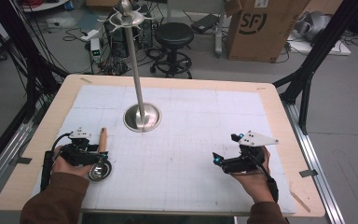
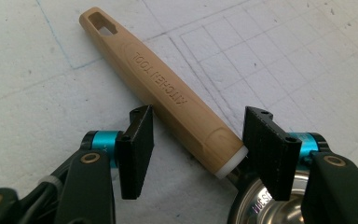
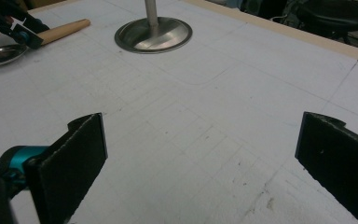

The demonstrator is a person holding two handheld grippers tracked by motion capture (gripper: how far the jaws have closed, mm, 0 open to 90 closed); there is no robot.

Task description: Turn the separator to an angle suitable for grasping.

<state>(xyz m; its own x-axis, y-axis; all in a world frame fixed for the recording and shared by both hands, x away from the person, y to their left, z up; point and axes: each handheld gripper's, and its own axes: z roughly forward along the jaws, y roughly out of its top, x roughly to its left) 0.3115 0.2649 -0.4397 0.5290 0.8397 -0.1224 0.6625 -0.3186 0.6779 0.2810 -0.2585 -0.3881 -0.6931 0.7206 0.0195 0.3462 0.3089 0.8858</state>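
the ladle lies flat on the white mat, at about 8 o'clock from the shiny stand. its wooden handle points up toward 12 o'clock and its metal bowl sits at the near end.

the left gripper is down over the handle, close to where the wood meets the bowl. its jaws are about half open. the handle lies between them, but there is a gap on each side, so nothing is held yet.

to do this well, keep the claw low and still, with the handle in the middle, then squeeze until both pads press the wood. a grip this near the bowl may help the ladle not tip.

the right gripper waits at about 4 o'clock from the stand, wide open and holding nothing.
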